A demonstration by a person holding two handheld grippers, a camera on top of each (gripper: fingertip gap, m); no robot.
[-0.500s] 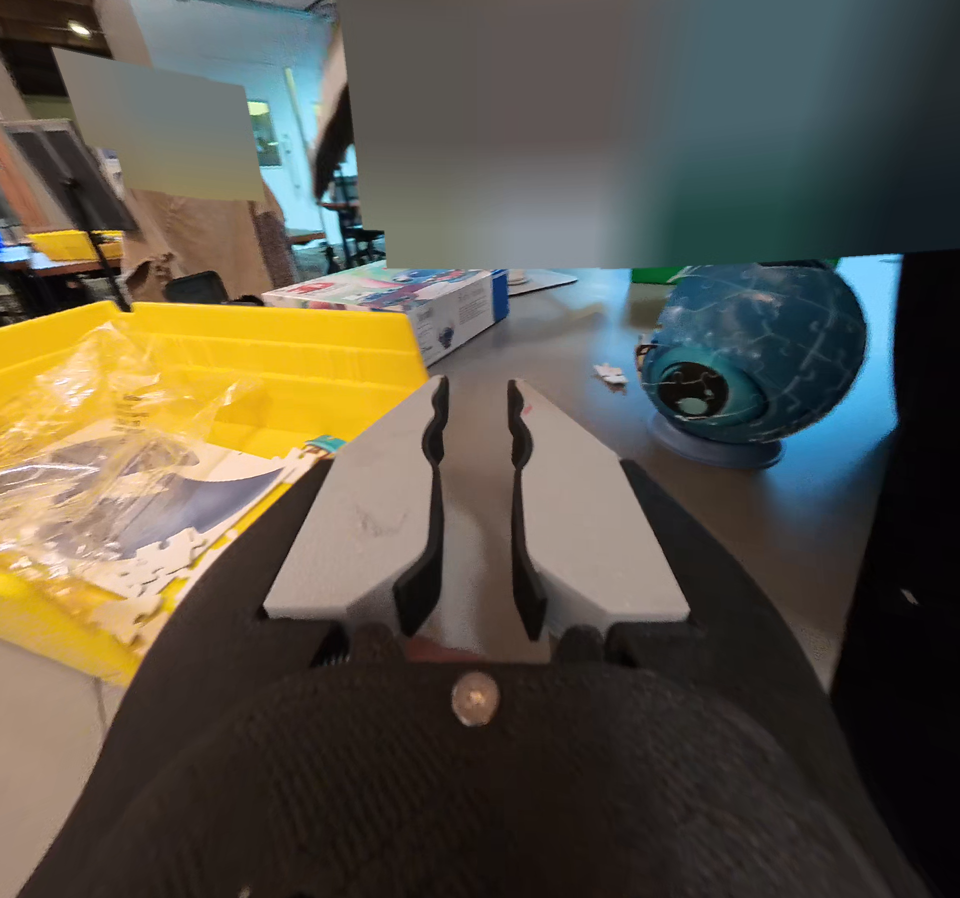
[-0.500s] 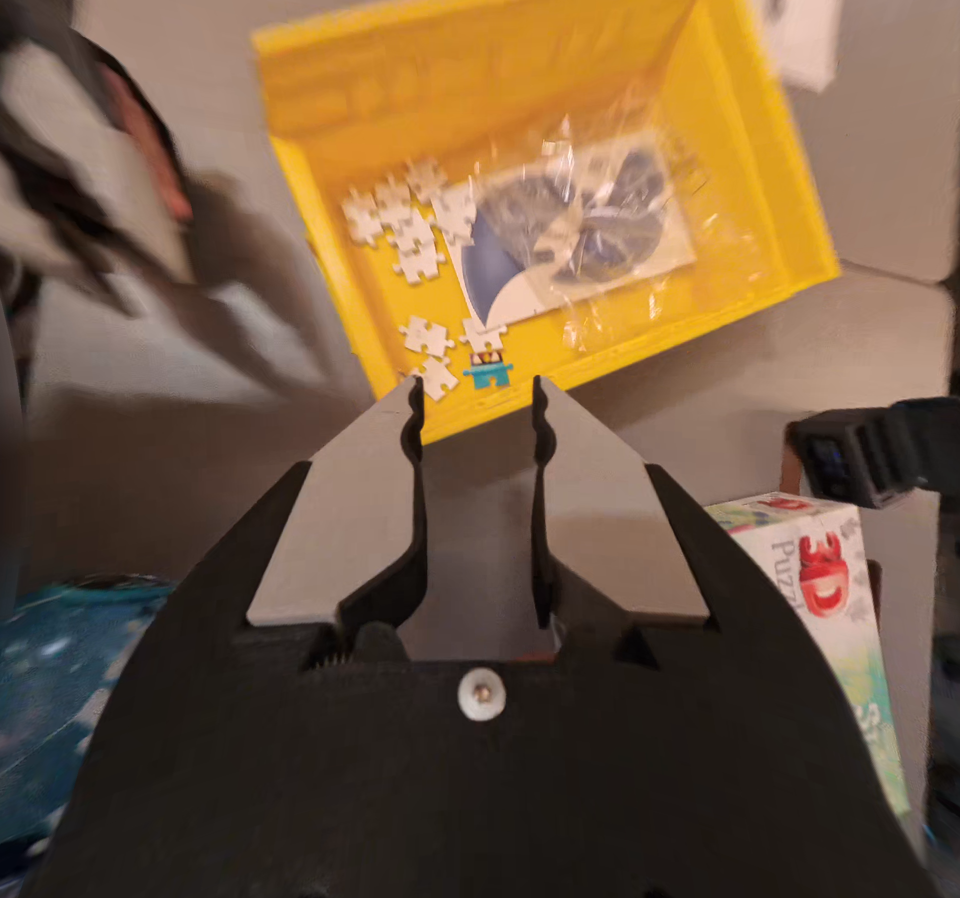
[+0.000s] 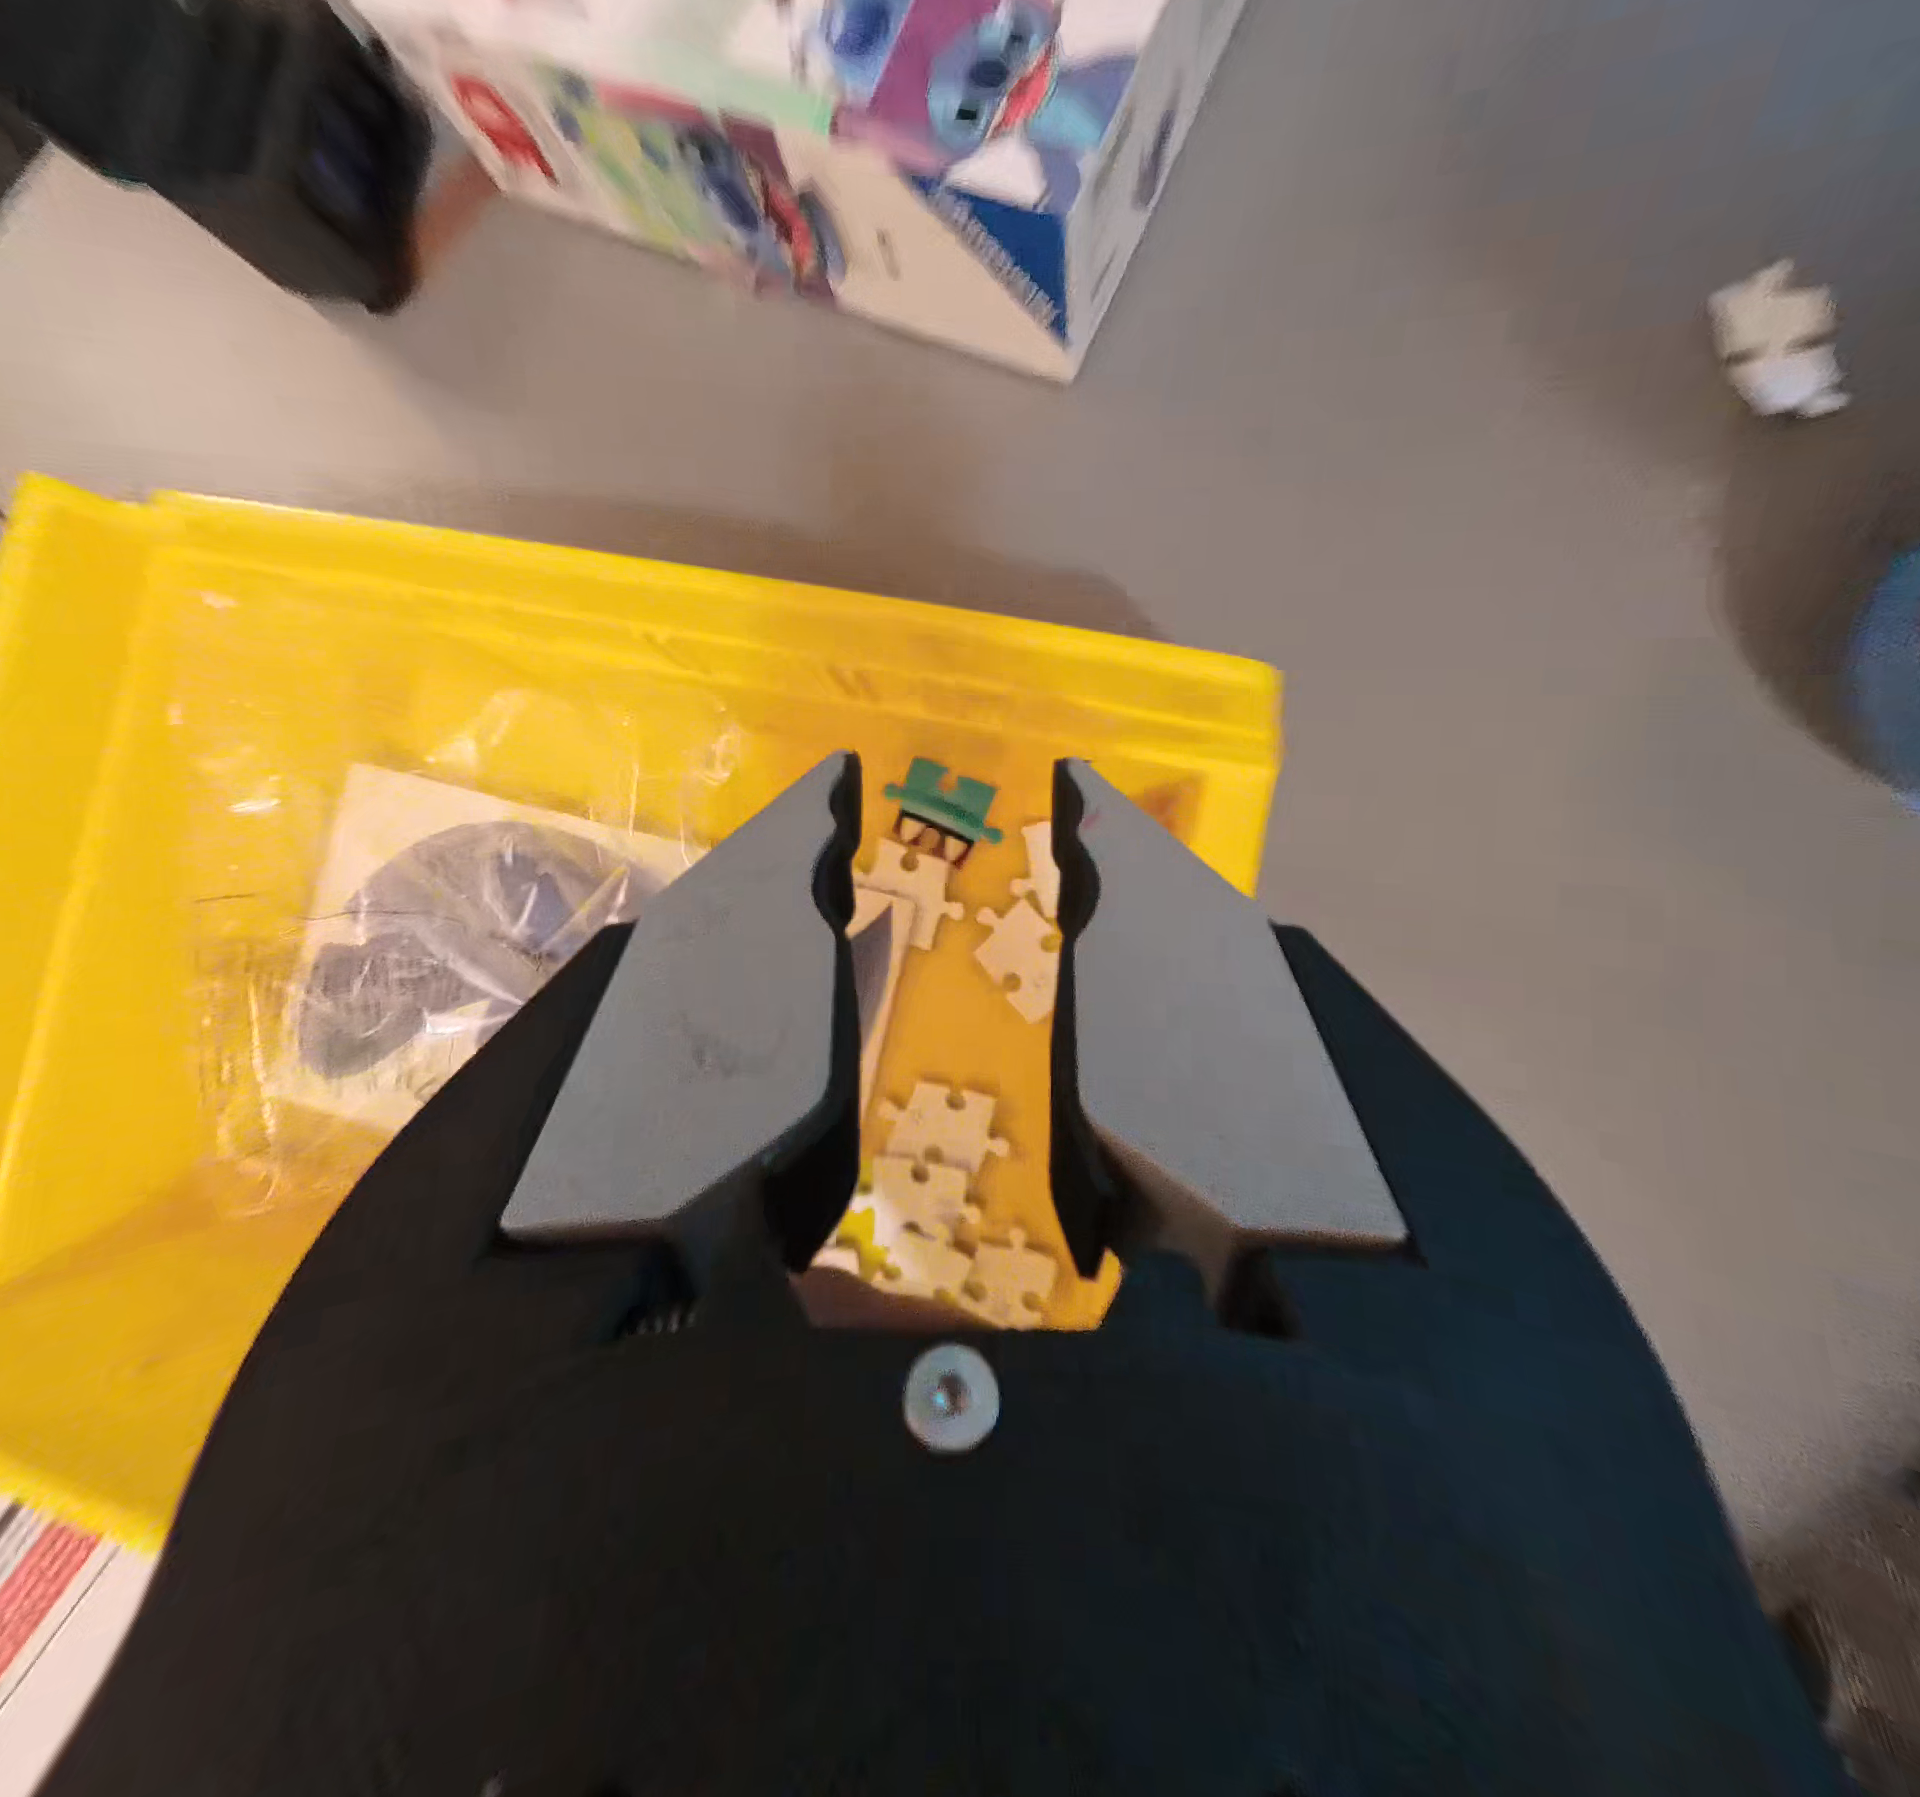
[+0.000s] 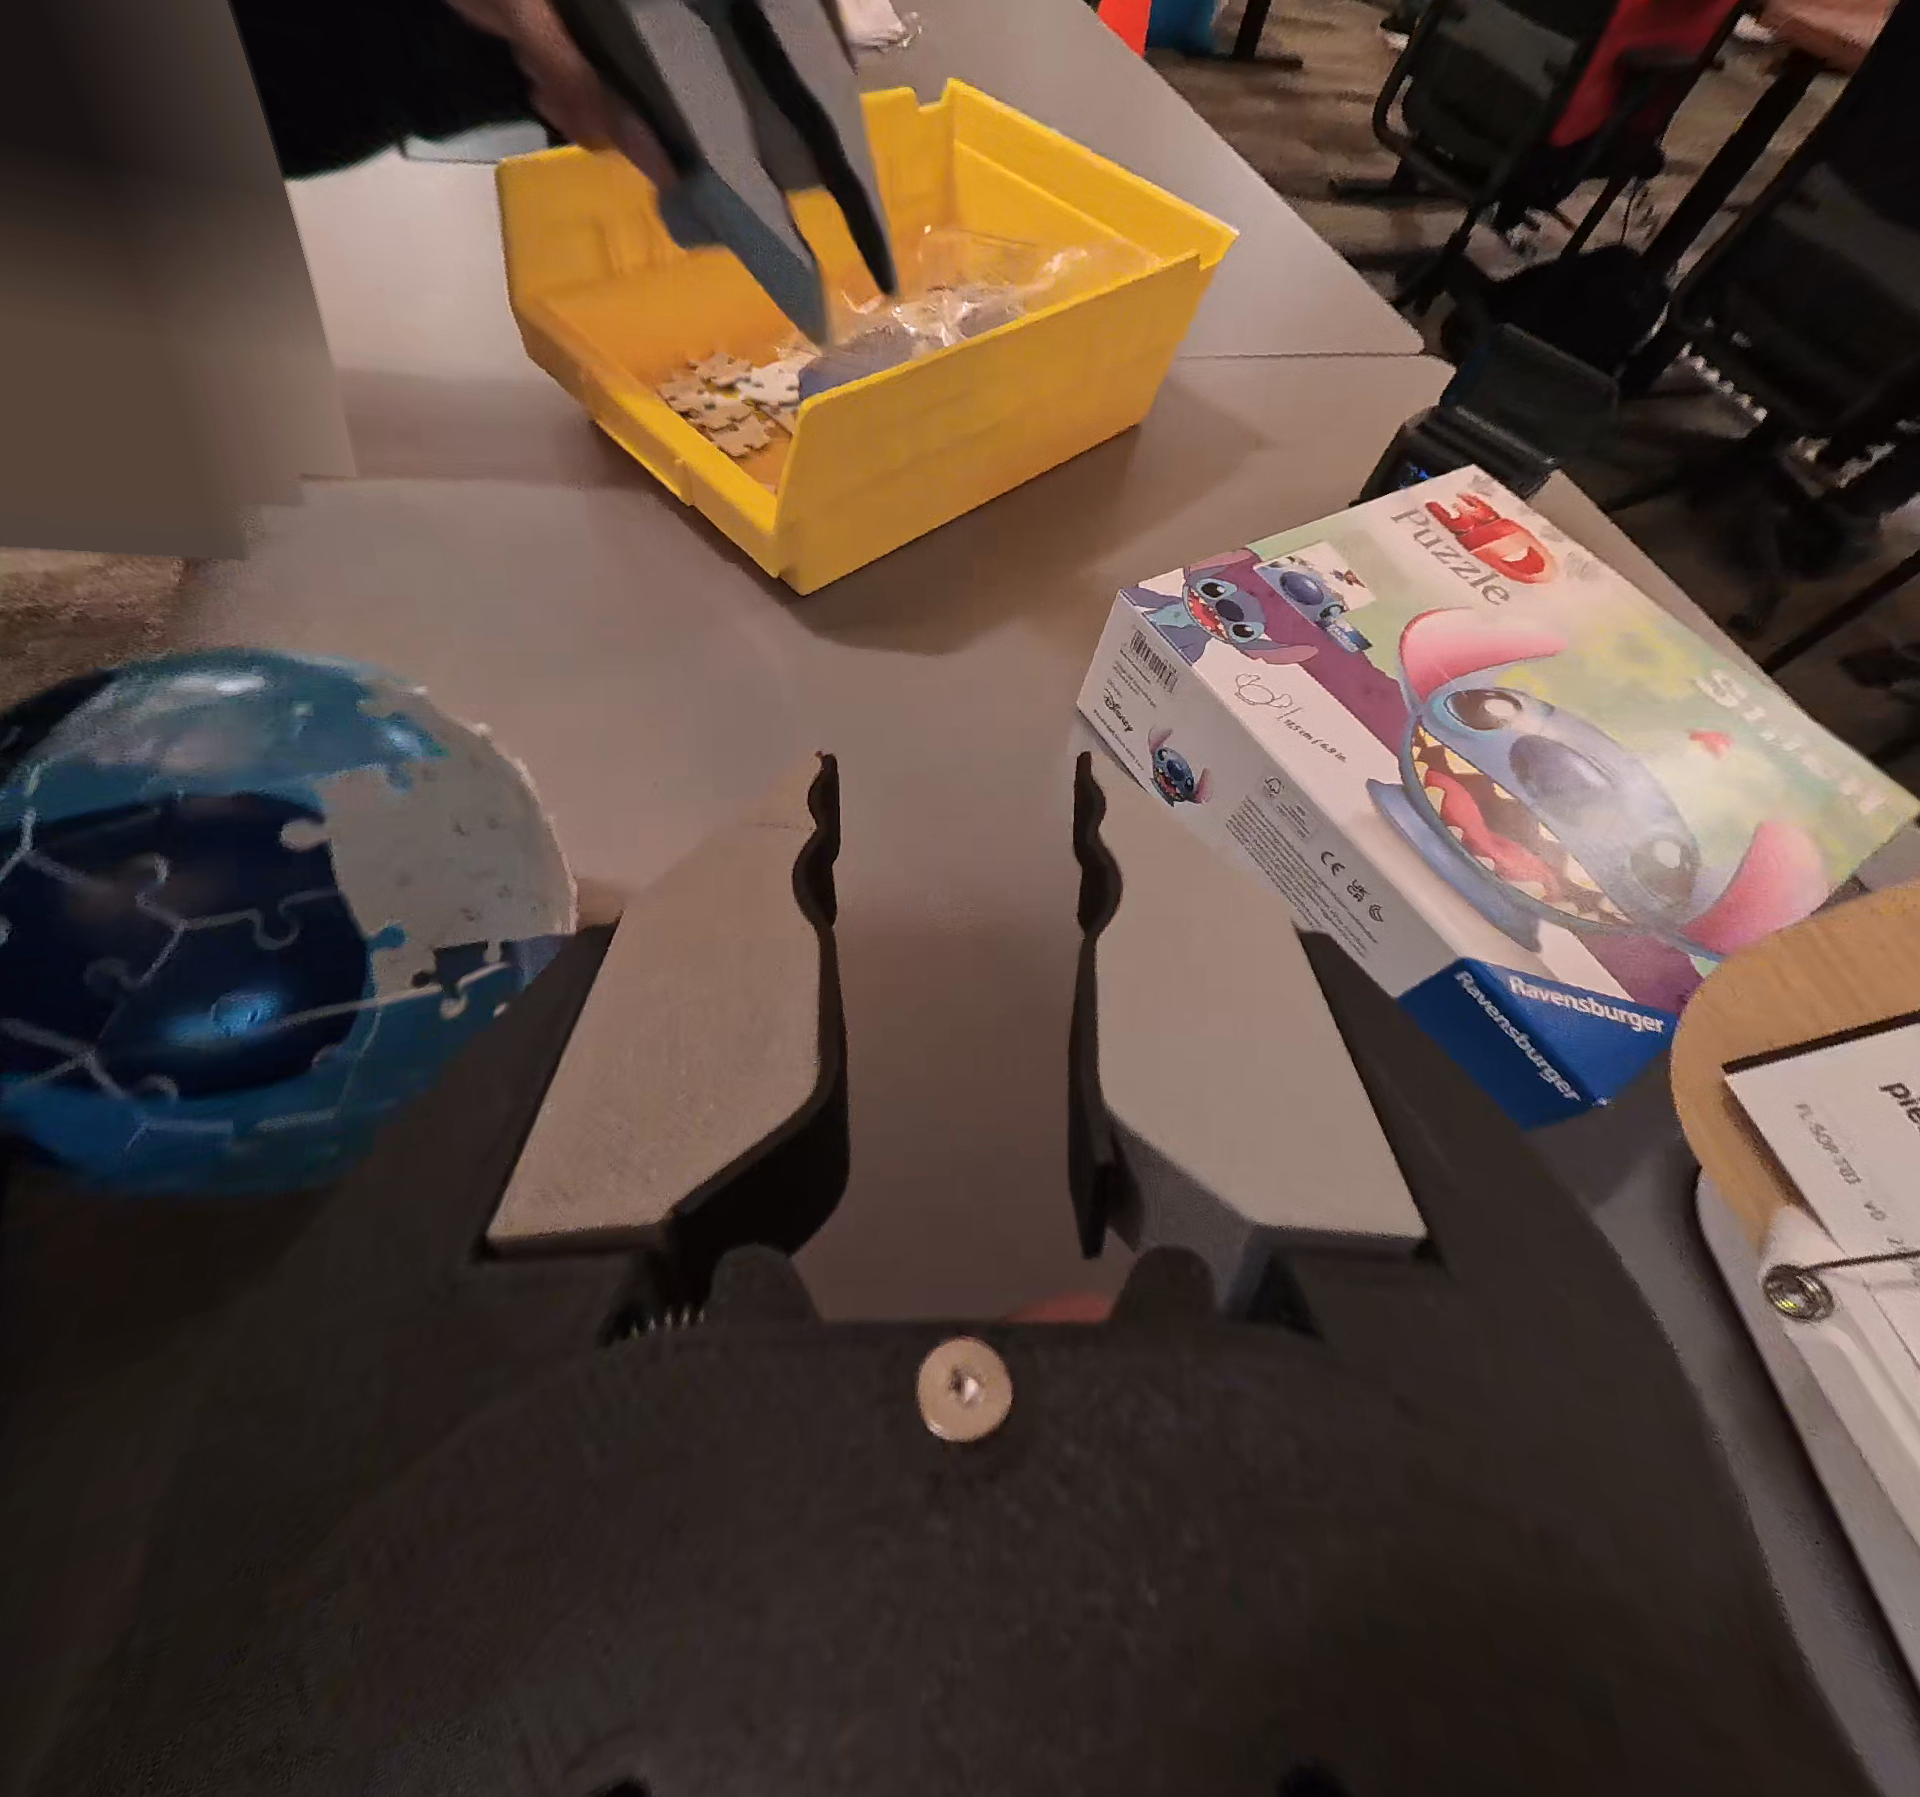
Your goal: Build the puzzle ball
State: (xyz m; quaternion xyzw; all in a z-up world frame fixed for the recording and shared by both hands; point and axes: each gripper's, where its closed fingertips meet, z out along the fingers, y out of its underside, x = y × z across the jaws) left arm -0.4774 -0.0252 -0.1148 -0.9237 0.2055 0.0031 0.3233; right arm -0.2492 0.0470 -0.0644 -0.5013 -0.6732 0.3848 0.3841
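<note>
Grey table (image 4: pixel 644 667); left gripper (image 3: pixel 956 781) wide, empty, over loose pieces (image 3: pixel 1013 947) in yellow bin (image 3: pixel 727 625); right gripper (image 4: pixel 951 781) wide, empty, beside puzzle ball (image 4: pixel 239 926).

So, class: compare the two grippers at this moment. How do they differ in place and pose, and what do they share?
The left gripper is over the yellow bin, tips pointing down toward the loose puzzle pieces; the right gripper is over bare table, between the puzzle ball and the puzzle box. The left looks steeply tilted in the right wrist view; the right points forward across the table. Both are open and empty.
</note>
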